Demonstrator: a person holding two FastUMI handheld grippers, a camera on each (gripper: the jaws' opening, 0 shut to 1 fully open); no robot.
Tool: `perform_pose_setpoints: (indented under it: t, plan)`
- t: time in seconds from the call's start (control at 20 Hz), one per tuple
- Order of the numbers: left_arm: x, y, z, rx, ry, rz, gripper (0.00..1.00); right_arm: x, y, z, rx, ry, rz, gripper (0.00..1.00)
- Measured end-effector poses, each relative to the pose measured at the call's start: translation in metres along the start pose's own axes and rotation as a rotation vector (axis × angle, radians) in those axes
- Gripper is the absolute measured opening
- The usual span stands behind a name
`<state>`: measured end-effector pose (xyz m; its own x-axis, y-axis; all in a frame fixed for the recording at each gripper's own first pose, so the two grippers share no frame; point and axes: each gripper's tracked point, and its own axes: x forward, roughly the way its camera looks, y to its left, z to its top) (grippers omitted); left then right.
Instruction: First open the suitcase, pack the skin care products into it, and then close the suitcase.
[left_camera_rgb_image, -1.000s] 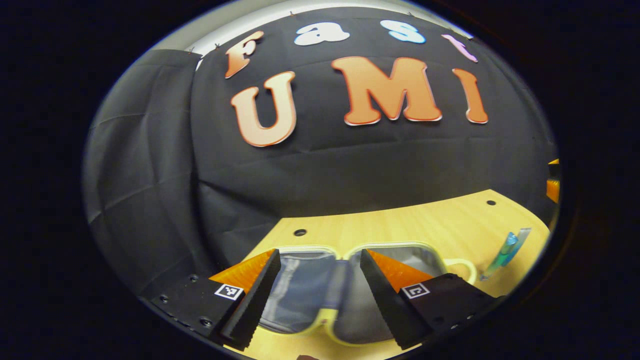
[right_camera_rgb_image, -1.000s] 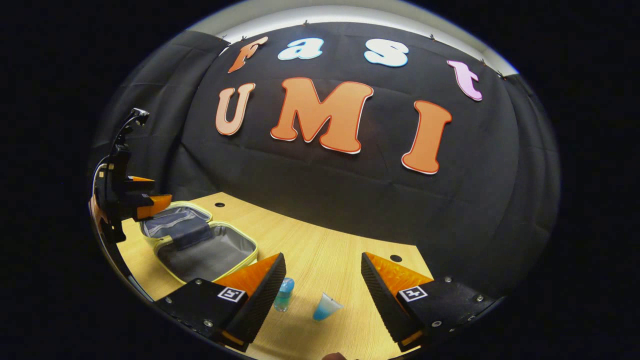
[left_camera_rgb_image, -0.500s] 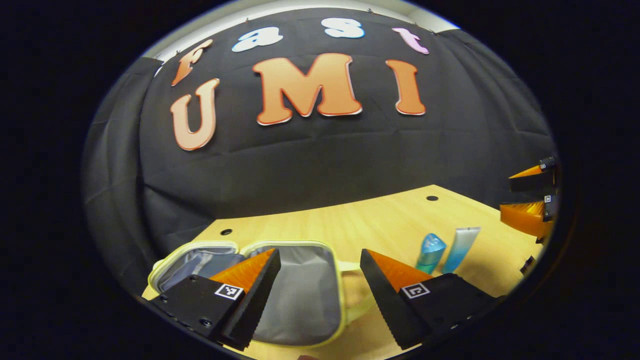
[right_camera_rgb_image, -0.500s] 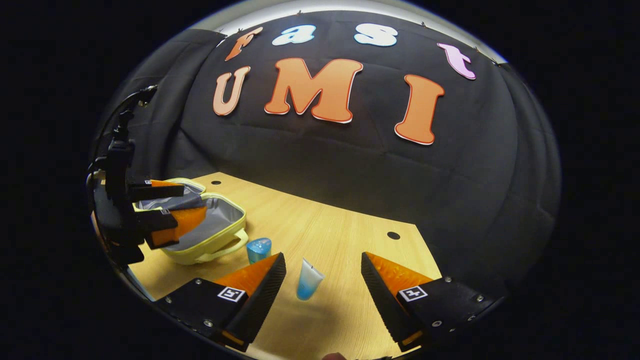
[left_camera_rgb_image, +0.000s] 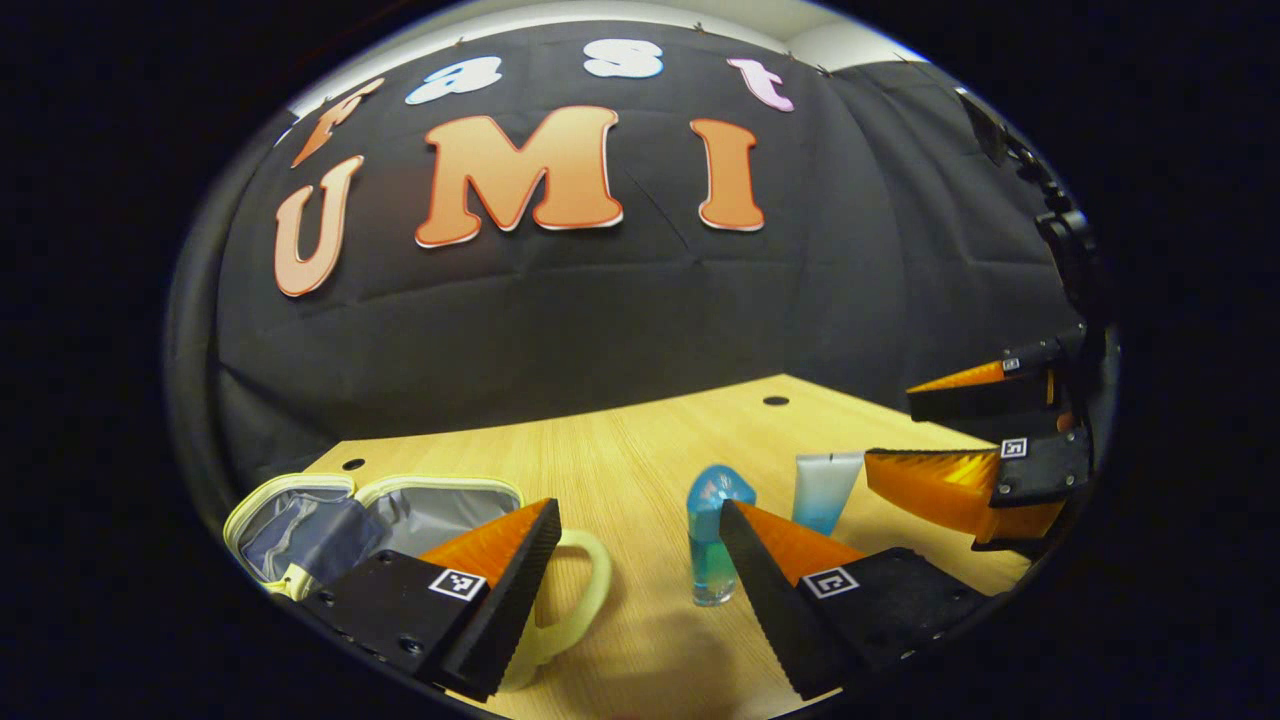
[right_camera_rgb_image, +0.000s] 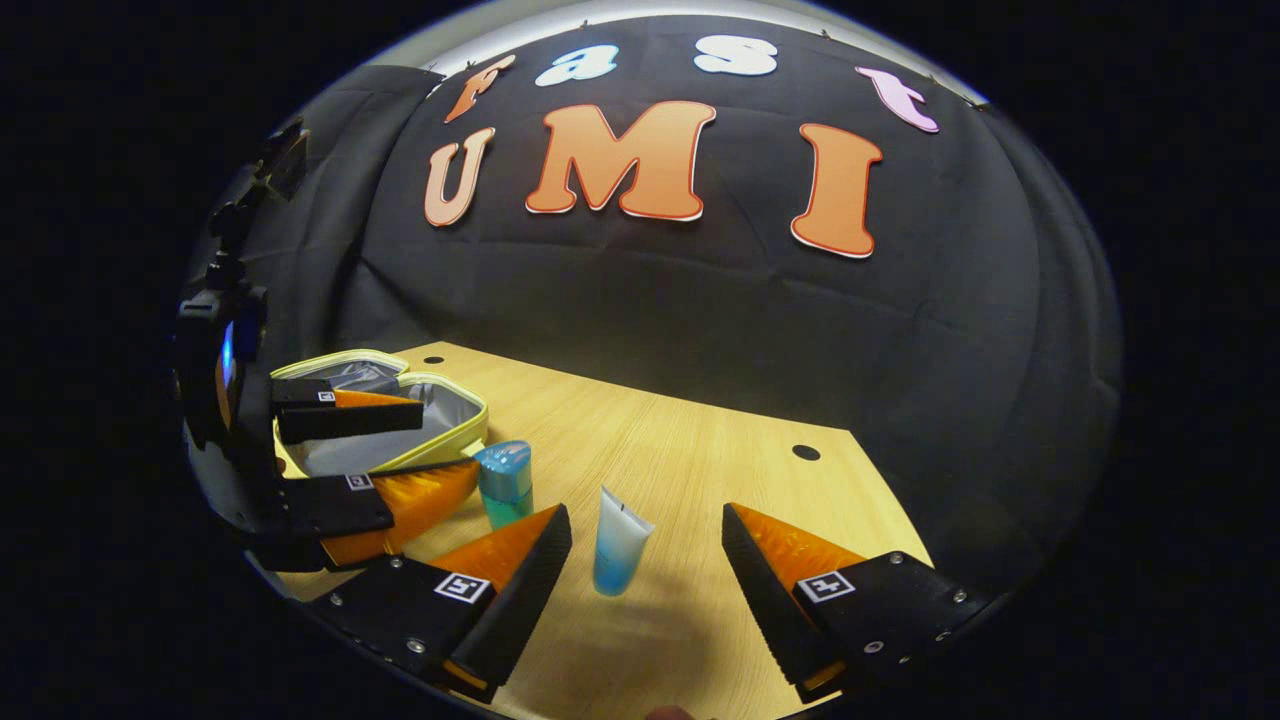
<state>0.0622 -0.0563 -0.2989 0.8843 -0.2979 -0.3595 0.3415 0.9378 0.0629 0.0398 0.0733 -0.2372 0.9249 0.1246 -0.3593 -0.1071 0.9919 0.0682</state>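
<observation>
Suitcase (left_camera_rgb_image: 300, 500), a small pale-yellow zip case with a grey lining, lies opened flat on the wooden table (left_camera_rgb_image: 620, 450) at the lower left of the left gripper view, both halves facing up and its yellow handle loop curving out toward the middle. Left gripper (left_camera_rgb_image: 635, 545) hangs above the table with its fingers spread wide and nothing between them; the handle loop shows in the gap by its left finger, and the blue bottle (left_camera_rgb_image: 712, 535) stands upright just beside its right finger, partly hidden by it. Near the bottle, a little farther back, stands the white-and-blue tube (left_camera_rgb_image: 825, 490), also upright. In the right gripper view, the right gripper (right_camera_rgb_image: 645, 555) likewise has its fingers wide apart and empty, with the tube (right_camera_rgb_image: 618, 540) standing in the gap between them, touching neither. From there the bottle (right_camera_rgb_image: 505, 482) stands just left of the tube, between it and the suitcase (right_camera_rgb_image: 400, 420), and the left gripper (right_camera_rgb_image: 440, 450) reaches in from the left edge over the open case. Both 2 products remain on the table, outside the case.
</observation>
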Motion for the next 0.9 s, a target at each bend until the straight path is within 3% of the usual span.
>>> perform_pose_setpoints:
  t: [0.3, 0.4, 0.5, 0.55, 0.9]
  plan:
    - [0.036, -0.029, -0.03, -0.034, 0.039, -0.067, 0.94, 0.019, -0.005, -0.032, -0.011, 0.034, -0.005, 0.96]
    - [0.048, -0.037, -0.038, -0.048, 0.052, -0.097, 0.85, 0.024, -0.003, -0.042, -0.006, 0.062, 0.004, 0.96]
    - [0.051, -0.043, -0.04, -0.053, 0.054, -0.104, 0.65, 0.026, 0.001, -0.048, -0.01, 0.072, 0.018, 0.96]
    - [0.052, -0.043, -0.04, -0.044, 0.045, -0.101, 0.47, 0.028, 0.004, -0.052, -0.015, 0.08, 0.03, 0.96]
    - [0.045, -0.033, -0.018, -0.082, 0.042, -0.102, 0.45, 0.051, 0.018, -0.066, 0.025, 0.118, 0.081, 0.96]
